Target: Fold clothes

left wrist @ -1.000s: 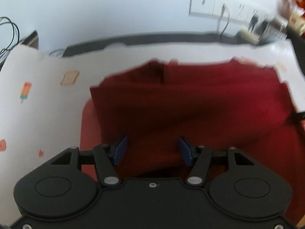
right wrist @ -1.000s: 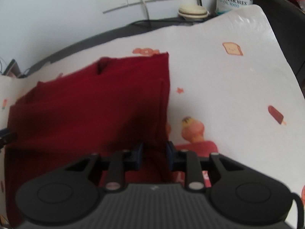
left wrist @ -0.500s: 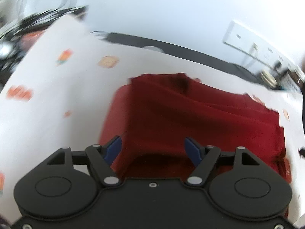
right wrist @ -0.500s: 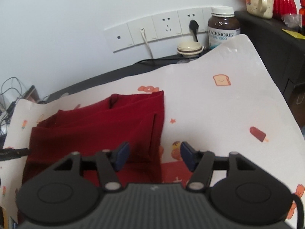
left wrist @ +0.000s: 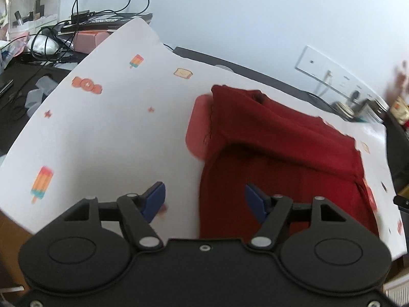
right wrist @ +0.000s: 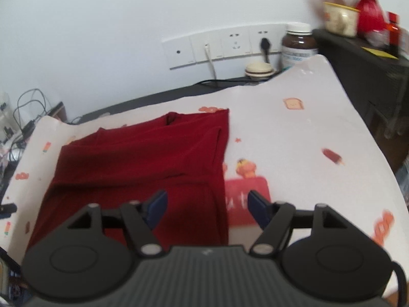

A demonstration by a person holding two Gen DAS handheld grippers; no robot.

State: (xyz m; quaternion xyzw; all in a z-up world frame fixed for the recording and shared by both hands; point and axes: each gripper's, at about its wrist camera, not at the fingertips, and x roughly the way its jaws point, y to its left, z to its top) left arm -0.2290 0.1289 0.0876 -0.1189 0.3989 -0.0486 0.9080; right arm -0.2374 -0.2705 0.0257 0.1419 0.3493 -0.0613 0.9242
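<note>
A dark red garment [left wrist: 276, 158] lies folded on a white printed cloth [left wrist: 107, 128]; it also shows in the right wrist view [right wrist: 143, 158]. My left gripper [left wrist: 204, 202] is open and empty, raised above the garment's near left edge. My right gripper [right wrist: 208, 207] is open and empty, raised above the garment's near right edge. Neither gripper touches the fabric.
Wall sockets [right wrist: 219, 44], a brown jar [right wrist: 297, 46] and a small bowl [right wrist: 258, 70] stand behind the cloth. A dark cabinet [right wrist: 370, 76] with a red vase is at right. Cables and boxes [left wrist: 64, 25] clutter the far left.
My right gripper let go of the garment's edge and opened. Both grippers pulled back and up from the garment, the left one swinging left. The garment stays folded on the cloth.
</note>
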